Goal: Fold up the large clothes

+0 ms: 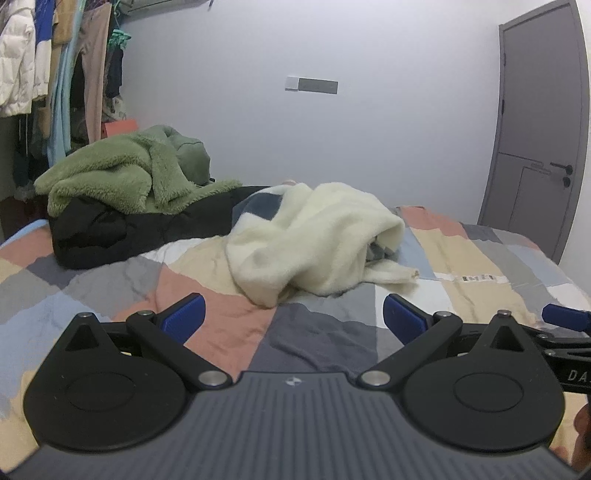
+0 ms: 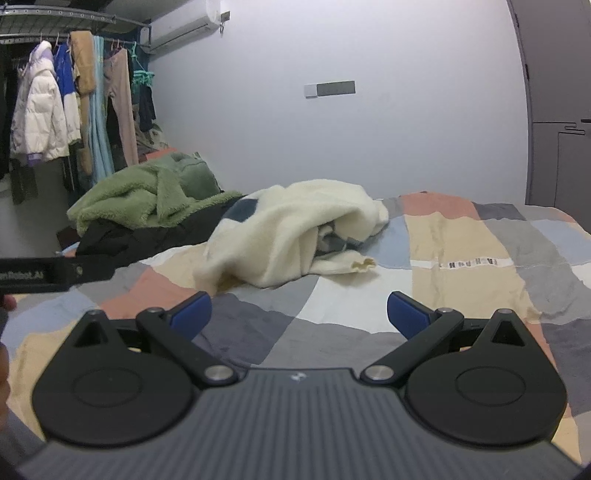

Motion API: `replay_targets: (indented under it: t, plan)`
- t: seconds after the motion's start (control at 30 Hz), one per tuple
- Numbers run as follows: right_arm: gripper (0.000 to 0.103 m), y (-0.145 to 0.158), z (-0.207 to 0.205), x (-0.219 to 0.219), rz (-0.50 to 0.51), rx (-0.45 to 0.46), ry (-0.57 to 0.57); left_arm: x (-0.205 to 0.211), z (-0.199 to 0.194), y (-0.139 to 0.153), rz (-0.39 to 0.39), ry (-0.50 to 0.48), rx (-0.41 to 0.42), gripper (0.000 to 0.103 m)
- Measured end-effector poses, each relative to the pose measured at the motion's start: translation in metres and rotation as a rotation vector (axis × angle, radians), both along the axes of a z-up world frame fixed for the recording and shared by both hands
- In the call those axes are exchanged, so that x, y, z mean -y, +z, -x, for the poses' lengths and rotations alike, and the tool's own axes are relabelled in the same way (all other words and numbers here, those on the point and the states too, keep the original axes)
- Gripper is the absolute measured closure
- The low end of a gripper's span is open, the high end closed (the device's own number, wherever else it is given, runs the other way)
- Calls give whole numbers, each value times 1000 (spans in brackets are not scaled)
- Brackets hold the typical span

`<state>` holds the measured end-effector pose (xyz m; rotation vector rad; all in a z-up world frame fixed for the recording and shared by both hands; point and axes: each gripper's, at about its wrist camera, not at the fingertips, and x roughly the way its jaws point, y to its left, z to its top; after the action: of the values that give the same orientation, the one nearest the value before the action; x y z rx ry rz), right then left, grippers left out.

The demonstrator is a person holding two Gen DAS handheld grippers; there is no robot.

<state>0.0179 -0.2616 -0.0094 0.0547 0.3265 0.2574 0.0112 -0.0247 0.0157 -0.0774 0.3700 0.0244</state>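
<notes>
The left gripper [image 1: 293, 314] hovers low over a bed, its two blue-padded fingers [image 1: 184, 317] spread wide apart, holding nothing and touching nothing. The right gripper [image 2: 299, 312] hovers alongside it in the same way, its blue fingers [image 2: 408, 314] also spread wide and empty. In the left wrist view, one blue finger of the right gripper shows at the far right edge; in the right wrist view, the black body of the left gripper reaches in from the left edge.

Under both grippers lies a patchwork bedspread [image 1: 236, 332] in salmon, grey, beige, pale blue and white blocks, slightly wrinkled. Ahead of the fingers, near the middle of the bed, sits a crumpled cream fleece garment [image 1: 314, 236] with a dark blue patch at its back (unfolded, bunched into a loose mound, one sleeve end trailing toward the right). Nothing lies between the grippers and it.

Behind it to the left is a heap: a green fleece garment [image 1: 110, 173] lying on top of a black padded coat [image 1: 110, 232].

Beyond the bed stands a plain pale wall [image 1: 332, 147] with a small grey panel. A grey door [image 1: 543, 129] is at the right. At the left, a clothes rail [image 2: 55, 33] holds hanging clothes, including a white puffer jacket [image 2: 37, 107], and an air conditioner [image 2: 181, 26] is mounted high on the wall.
</notes>
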Motion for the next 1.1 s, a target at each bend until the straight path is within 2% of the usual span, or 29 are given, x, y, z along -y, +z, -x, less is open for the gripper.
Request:
replay_targets:
  t: [0.37,0.6,0.8,1.1]
  plan:
    - [0,0,-43,-15,-22,-59,7,-17,-59,-2,-12,-17,-26,0]
    - [0,2,-82,-31,-19,-64,-19,-37,-111,-3,12,-15,-66,0]
    - [2,-16,-134,-40,-105,-146,34,-67,-164,-24,47,43,-119,0]
    - [3,-55,-200,-55,-99,-195,45,-94,-219,-71,152,44,-163,0]
